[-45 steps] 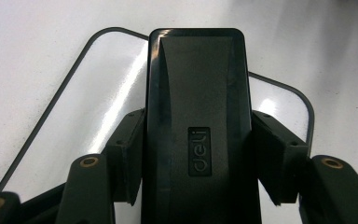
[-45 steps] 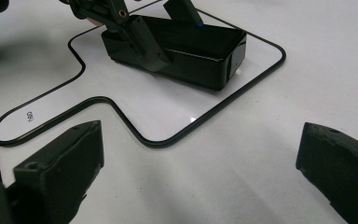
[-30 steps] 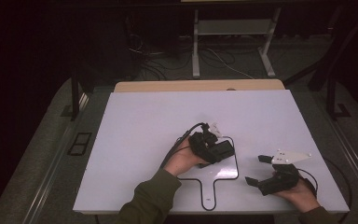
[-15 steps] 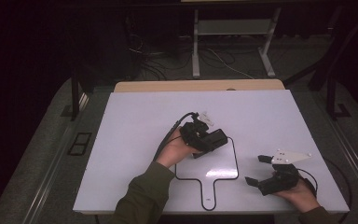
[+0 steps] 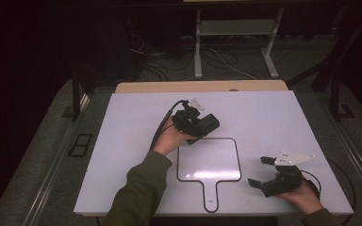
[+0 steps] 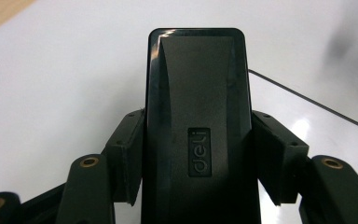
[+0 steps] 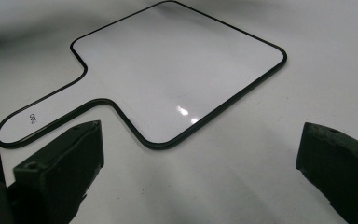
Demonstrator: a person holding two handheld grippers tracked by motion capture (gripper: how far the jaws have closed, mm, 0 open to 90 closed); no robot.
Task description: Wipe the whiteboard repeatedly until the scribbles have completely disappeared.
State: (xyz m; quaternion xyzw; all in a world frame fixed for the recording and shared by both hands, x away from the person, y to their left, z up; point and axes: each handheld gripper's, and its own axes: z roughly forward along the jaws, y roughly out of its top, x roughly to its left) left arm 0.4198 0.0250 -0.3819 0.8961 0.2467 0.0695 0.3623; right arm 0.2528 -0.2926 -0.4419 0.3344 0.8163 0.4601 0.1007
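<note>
Left gripper (image 5: 202, 125) clamped on the black deli eraser (image 6: 198, 126), up past the far-left corner of the paddle whiteboard (image 5: 209, 160) on the white table (image 5: 122, 155). Right gripper (image 5: 268, 172) wide open, nothing in it, parked just right of the board. Best to drop the eraser flat and wipe with even pressure, maybe pin the handle down.

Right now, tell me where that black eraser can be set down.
Free: the table beyond the paddle whiteboard, and its left strip beside the left gripper clamping the black eraser. Crowded: the near right corner, around the open right gripper.
</note>
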